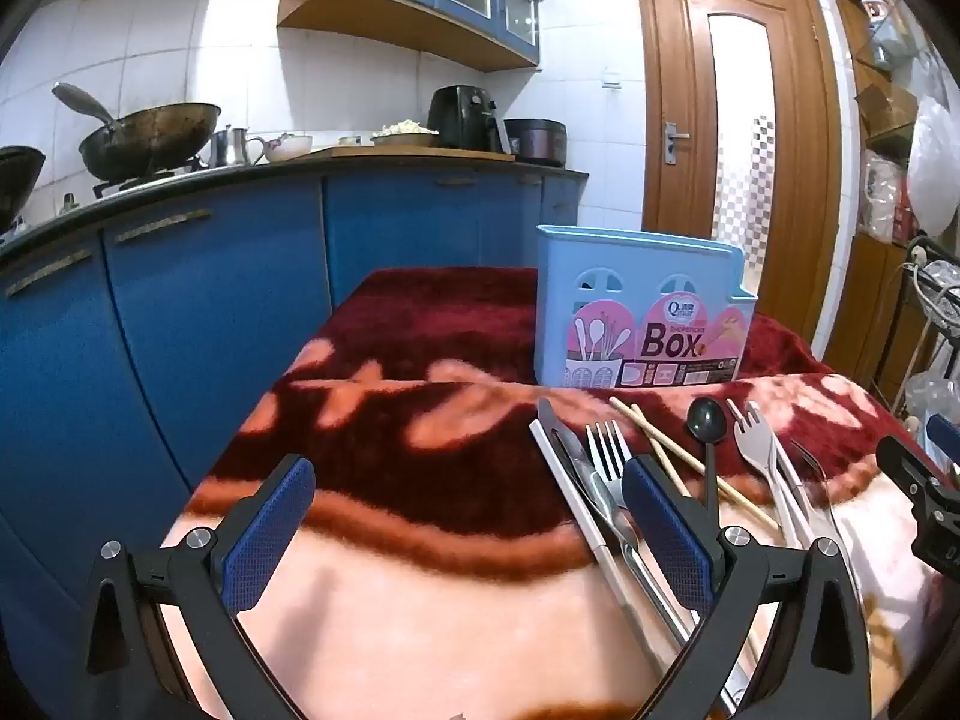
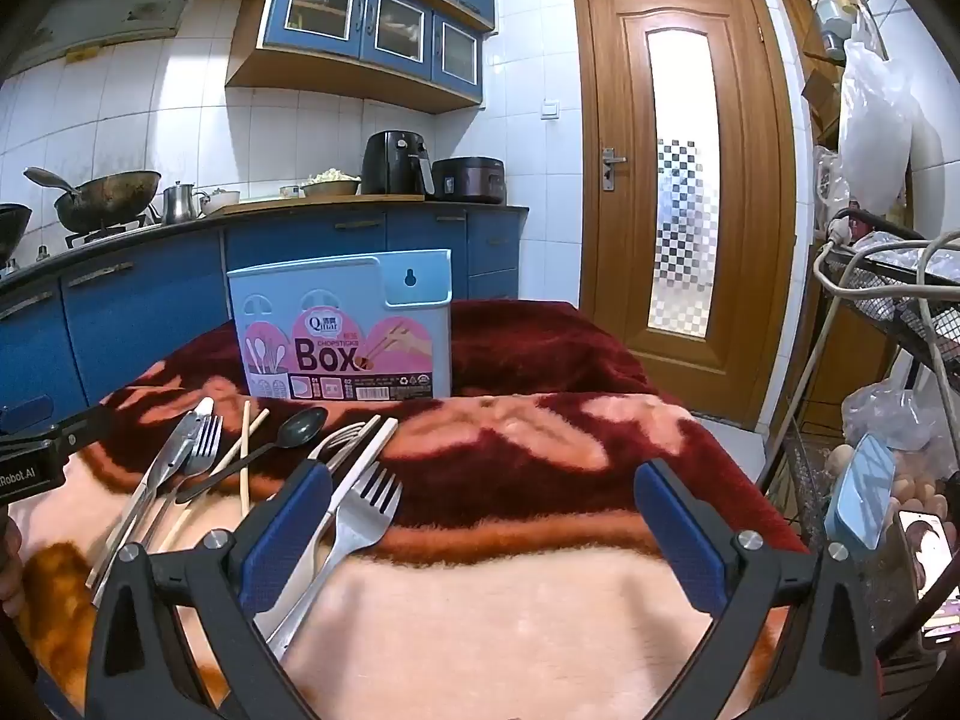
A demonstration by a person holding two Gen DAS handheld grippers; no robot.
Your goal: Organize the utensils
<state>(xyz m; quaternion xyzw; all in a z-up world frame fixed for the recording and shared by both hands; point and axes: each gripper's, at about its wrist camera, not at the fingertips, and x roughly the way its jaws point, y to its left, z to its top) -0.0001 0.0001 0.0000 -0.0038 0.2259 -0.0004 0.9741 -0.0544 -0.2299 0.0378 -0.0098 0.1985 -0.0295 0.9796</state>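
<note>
Both grippers, left [image 1: 468,531] and right [image 2: 483,531], hovered with jaws wide and empty over the blanket-covered table [image 2: 540,612]; utensils [image 1: 672,468] lay loose before the blue holder box [image 1: 642,312], so pinching one handle squarely seemed wisest.

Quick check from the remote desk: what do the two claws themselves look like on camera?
Both match: the left claw and right claw have black plastic linkage arms with silver pivot bolts, and blue finger pads with a fine grid texture. White lettering marks the left claw's body. No cables or sleeves visible.
</note>
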